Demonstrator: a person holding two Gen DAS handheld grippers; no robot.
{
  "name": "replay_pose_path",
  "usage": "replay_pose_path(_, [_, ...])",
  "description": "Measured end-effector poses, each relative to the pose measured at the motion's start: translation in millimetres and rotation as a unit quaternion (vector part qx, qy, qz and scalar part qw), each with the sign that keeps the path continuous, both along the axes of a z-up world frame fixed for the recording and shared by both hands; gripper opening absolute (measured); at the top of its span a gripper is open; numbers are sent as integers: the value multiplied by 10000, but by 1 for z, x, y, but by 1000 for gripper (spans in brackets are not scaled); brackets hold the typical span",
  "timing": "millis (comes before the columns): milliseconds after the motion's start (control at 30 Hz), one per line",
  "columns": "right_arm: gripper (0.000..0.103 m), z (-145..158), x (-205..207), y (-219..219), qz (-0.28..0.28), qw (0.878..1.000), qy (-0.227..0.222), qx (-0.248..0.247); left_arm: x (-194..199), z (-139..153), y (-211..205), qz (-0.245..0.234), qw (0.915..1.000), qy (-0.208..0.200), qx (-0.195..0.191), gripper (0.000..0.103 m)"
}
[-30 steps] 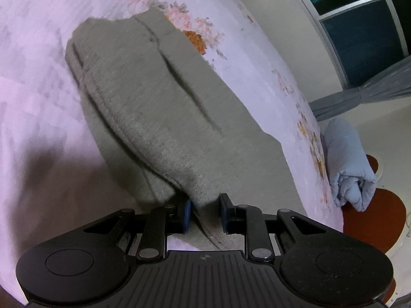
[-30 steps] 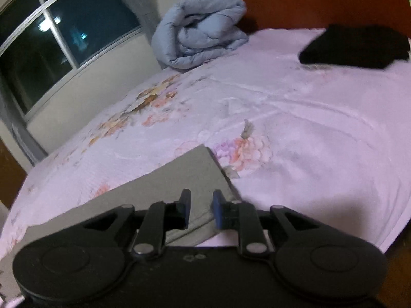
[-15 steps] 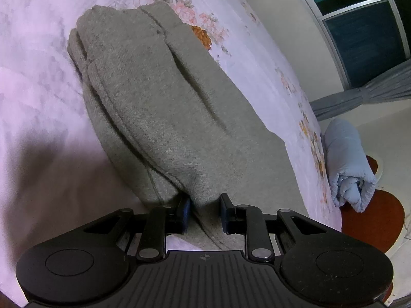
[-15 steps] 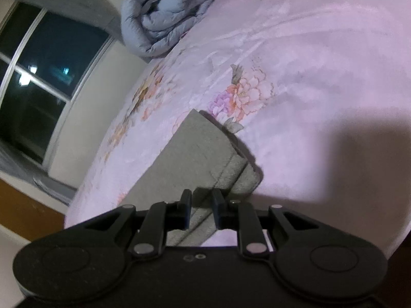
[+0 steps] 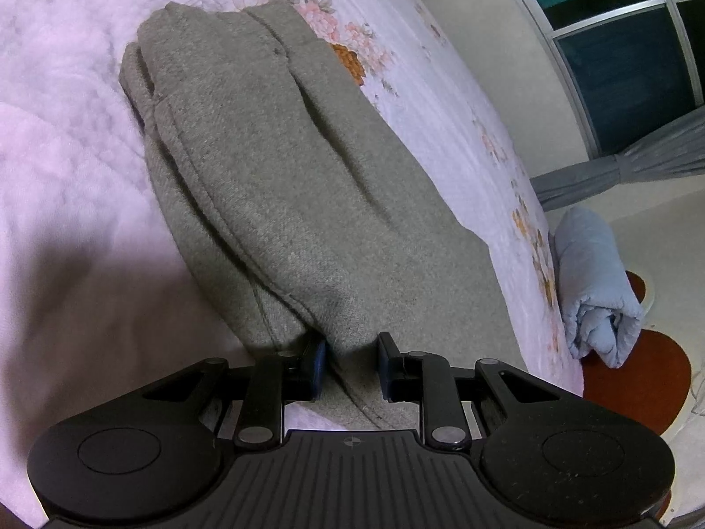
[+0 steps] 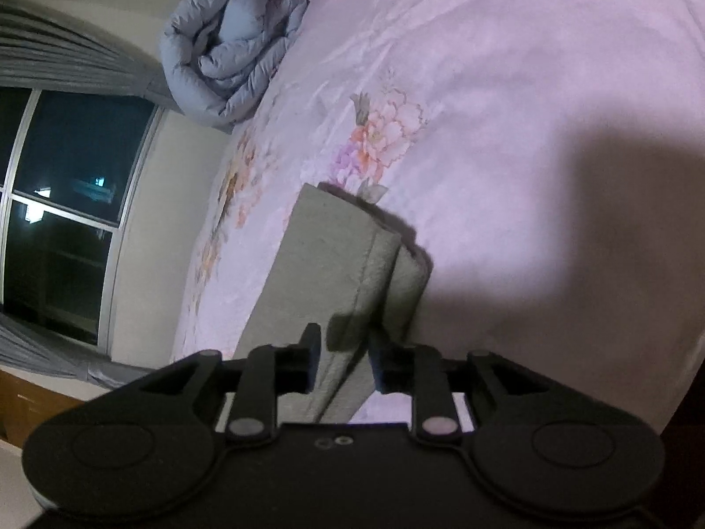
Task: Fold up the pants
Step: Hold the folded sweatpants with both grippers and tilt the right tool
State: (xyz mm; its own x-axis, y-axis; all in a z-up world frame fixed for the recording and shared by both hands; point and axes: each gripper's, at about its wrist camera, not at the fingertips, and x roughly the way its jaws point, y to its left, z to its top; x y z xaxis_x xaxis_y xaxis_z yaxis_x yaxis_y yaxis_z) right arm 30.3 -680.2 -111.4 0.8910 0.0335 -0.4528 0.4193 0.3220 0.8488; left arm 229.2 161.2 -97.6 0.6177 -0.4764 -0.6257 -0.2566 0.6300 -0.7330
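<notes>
One pair of grey pants [image 5: 282,185], folded in layers, lies on the bed [image 5: 66,141] with its floral sheet. One rolled blue quilt [image 6: 229,48] sits at the bed's far end; one window [image 6: 57,211], dark outside. Two tools. Left tool [image 5: 351,363], angled down, is clamped narrow on a pants edge. Right tool [image 6: 341,355], rolled sideways and tilted down, has just been opening; the folded cuff edge lies between its fingers [image 6: 310,352], pads no longer pressing.
</notes>
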Motion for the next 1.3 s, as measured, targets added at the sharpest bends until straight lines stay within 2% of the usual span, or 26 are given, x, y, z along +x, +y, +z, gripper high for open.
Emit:
replay_pose_path(67, [18, 0, 9, -1, 50, 10000, -8, -51, 0, -1, -1, 20, 10000, -16, 2, 24])
replay_pose_path(100, [3, 3, 15, -1, 133, 9997, 39, -219, 1, -1, -2, 21, 10000, -31, 12, 23])
replay_pose_path(133, [0, 7, 21, 0, 199, 9990, 151, -377, 0, 0, 0, 51, 9999, -83, -70, 23])
replay_pose_path(200, [0, 22, 22, 4, 229, 9981, 9, -579, -4, 11, 6, 105, 9982, -444, -384, 21])
replay_pose_path(300, [0, 51, 11, 12, 255, 9946, -293, -967, -7, 21, 11, 2, 9977, -588, -351, 21])
replay_pose_path(367, [0, 46, 5, 15, 270, 9931, -67, -1143, -5, 9, 12, -123, 9994, -277, -191, 21])
replay_pose_path(433, [0, 17, 7, 10, 272, 9942, 469, -926, -4, -8, 16, -176, 9997, -17, -184, 20])
replay_pose_path(500, [0, 7, 4, 7, 222, 9958, 358, -817, -4, -11, 18, -140, 9995, -61, -278, 20])
replay_pose_path(667, [0, 25, 3, 8, 197, 9948, 87, -998, -8, 6, 12, -185, 9992, -304, -201, 20])
replay_pose_path(733, [0, 29, 9, 11, 283, 9912, 265, -1263, -13, 2, 12, -211, 9994, -253, -87, 20])
replay_pose_path(800, [0, 14, 17, 6, 377, 9912, 529, -1155, -13, -10, 17, -147, 9996, -150, -209, 20])
replay_pose_path(867, [0, 11, 12, 4, 320, 9934, 428, -1018, -12, -9, 18, -97, 9995, -154, -267, 20])
replay_pose_path(1000, [0, 21, 10, 5, 302, 9930, 237, -1117, -10, 1, 14, -178, 9993, -305, -75, 20])
replay_pose_path(1100, [0, 6, 17, 4, 388, 9920, 500, -1095, -3, -8, 13, -165, 9997, -174, -51, 20])
replay_pose_path(1233, [0, 19, 14, 3, 313, 9920, 262, -1195, -1, 11, 9, -160, 9984, -536, 32, 20])
replay_pose_path(1300, [0, 22, 17, 2, 361, 9911, 225, -1258, 5, 10, 8, -134, 9990, -436, 38, 20])
